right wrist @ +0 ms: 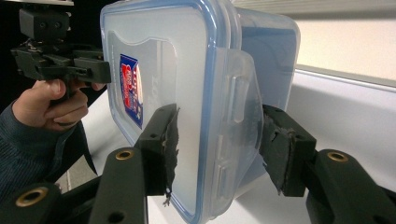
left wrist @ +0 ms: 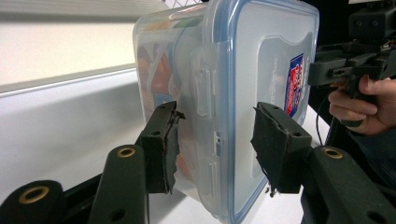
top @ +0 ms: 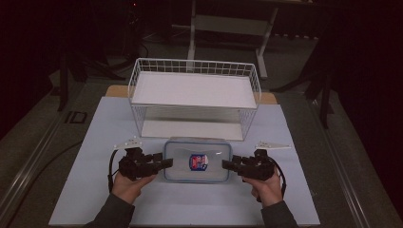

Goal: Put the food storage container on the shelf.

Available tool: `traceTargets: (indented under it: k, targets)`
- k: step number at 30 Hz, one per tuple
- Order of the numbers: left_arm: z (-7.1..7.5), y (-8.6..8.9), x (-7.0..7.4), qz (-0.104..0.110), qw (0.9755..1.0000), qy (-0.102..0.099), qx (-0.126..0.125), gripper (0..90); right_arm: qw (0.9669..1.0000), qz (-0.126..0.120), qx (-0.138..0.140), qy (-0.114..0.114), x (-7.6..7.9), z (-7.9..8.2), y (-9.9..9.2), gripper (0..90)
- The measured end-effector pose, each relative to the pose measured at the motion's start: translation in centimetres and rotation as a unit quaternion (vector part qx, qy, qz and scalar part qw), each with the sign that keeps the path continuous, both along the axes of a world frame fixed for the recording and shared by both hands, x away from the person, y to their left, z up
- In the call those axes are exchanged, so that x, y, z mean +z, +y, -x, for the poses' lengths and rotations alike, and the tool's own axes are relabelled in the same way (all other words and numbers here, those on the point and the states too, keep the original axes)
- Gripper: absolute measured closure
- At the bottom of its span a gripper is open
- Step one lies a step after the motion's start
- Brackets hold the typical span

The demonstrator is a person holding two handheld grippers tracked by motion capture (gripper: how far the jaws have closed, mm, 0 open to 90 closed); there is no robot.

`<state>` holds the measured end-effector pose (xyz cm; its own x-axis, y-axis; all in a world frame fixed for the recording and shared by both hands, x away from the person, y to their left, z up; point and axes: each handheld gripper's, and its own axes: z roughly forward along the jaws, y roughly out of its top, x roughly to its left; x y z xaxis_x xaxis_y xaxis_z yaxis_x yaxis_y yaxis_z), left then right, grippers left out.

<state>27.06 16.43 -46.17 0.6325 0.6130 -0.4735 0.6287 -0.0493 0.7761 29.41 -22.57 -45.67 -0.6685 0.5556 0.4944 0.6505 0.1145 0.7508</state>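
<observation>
A clear plastic container (top: 197, 161) with a blue-rimmed lid and a red and blue label stands on its long side, lid facing the person. Orange contents show through its wall in the left gripper view (left wrist: 159, 70). My left gripper (top: 168, 163) is at the container's left end, its jaws apart on either side of the lid latch (left wrist: 215, 112). My right gripper (top: 225, 164) is at the right end, its jaws apart around that latch in the same way (right wrist: 219, 114). Across the container (right wrist: 168, 56), each gripper view shows the other hand and gripper.
A white wire basket (top: 195, 62) with a white shelf stands just behind the container, open toward the person. Everything rests on a pale mat (top: 109, 123) on the table. Dark floor and table legs lie beyond.
</observation>
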Motion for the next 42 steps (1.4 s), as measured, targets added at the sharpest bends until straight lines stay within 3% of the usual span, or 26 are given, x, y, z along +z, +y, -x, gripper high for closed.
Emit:
traceTargets:
  k: [14, 33, 42]
  targets:
    - [0.2, 0.1, 1.3, 0.011, 0.9997, -0.023, 0.004, 51.4, 0.9995, 0.003, 0.001, -0.030, 1.7, 0.1, 0.0, 48.9]
    - [0.7, 0.1, 3.1, 0.010, 0.9981, -0.061, 0.005, 51.4, 0.9975, 0.002, 0.000, -0.071, 3.6, 0.9, 0.1, 49.0]
    - [0.8, 0.2, 4.0, 0.013, 0.9975, -0.070, 0.005, 51.5, 0.9964, 0.004, -0.001, -0.084, 4.5, 1.2, 0.2, 49.0]
